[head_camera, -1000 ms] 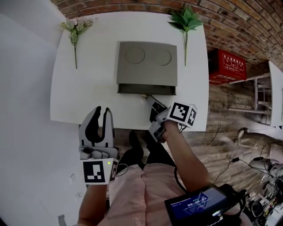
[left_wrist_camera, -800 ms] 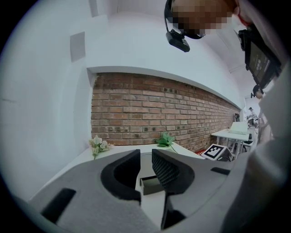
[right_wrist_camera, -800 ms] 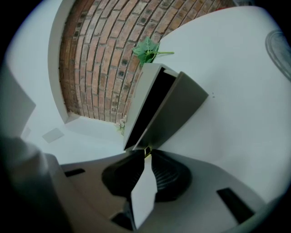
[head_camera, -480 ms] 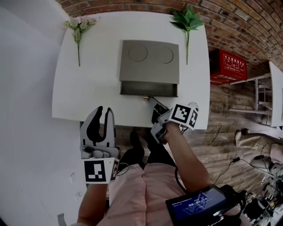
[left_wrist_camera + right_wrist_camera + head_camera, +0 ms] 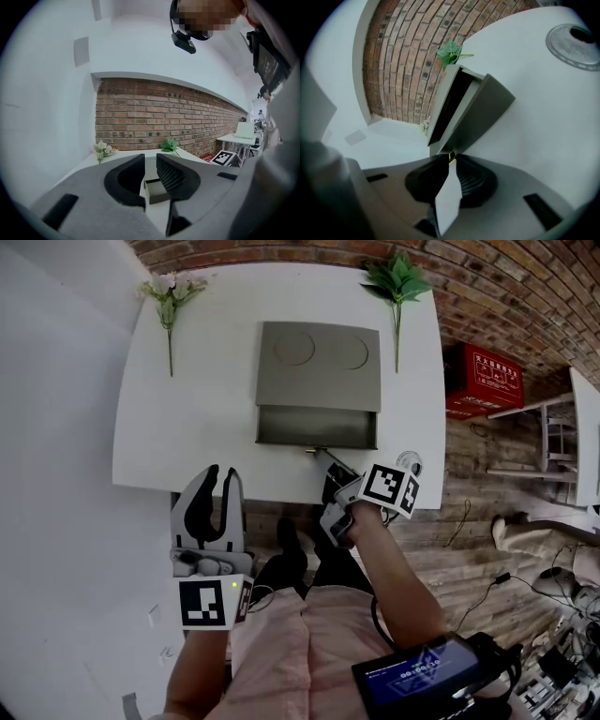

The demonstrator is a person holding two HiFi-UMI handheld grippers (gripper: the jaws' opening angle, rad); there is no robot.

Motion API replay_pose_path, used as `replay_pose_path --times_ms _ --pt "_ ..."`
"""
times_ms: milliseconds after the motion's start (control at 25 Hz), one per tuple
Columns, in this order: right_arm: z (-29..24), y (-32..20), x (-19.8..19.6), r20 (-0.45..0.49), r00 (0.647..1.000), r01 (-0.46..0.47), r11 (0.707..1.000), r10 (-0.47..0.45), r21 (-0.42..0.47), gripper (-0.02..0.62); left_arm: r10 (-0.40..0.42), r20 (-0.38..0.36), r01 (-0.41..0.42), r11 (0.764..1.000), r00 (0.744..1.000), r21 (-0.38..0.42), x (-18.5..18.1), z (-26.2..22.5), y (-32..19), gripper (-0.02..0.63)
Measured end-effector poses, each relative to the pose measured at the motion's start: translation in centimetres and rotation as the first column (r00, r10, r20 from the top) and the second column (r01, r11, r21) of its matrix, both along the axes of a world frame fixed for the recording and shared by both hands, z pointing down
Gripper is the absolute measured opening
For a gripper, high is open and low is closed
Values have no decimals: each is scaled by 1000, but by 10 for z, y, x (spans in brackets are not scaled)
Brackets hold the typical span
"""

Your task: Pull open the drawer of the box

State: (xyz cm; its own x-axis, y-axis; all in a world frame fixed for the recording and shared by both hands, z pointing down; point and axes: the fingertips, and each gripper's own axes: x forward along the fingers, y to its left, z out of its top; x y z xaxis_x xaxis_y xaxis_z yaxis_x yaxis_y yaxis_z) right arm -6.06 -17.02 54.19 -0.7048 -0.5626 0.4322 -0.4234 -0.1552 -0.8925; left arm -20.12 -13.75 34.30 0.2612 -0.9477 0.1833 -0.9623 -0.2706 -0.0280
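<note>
Pinch first: held the small brass knob (image 5: 450, 155) of the drawer (image 5: 317, 426) in the right tongs (image 5: 451, 159), shut on it by the very tips. Judged a slip the likeliest fault: could have popped off so tiny a hold under a pull angled sideways or upward. Could equally have dragged the whole box (image 5: 319, 352) toward 6 o'clock rather than slid the drawer further, with nothing bracing it. Carried the left tongs (image 5: 217, 476) a little apart and empty at 8 o'clock of the knob, off the near edge of the surface (image 5: 150, 427), well apart from the box and useless as a brace from there. Found the drawer partly out, at the box's 6 o'clock side, box near the middle of the surface. Feared too long a stroke: might have drawn the drawer right out and let it tip near the edge. Noted a round metal disc (image 5: 409, 463) just beside the right tongs at 3 o'clock, liable to be knocked by the hand on any pull back. Made out a white flower sprig (image 5: 169, 296) at 10 o'clock of the box and a green leaf sprig (image 5: 397, 282) at 1 o'clock, both well clear of the pull line. Spotted nothing lying between drawer front and near edge.
</note>
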Motion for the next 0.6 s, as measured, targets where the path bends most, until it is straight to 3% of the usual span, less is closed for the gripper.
replay_pose_path --times_ms 600 --pt "-1 24 1 1 1000 5 1000 -5 -6 54 -2 6 2 1000 1000 7 1 -6 19 84"
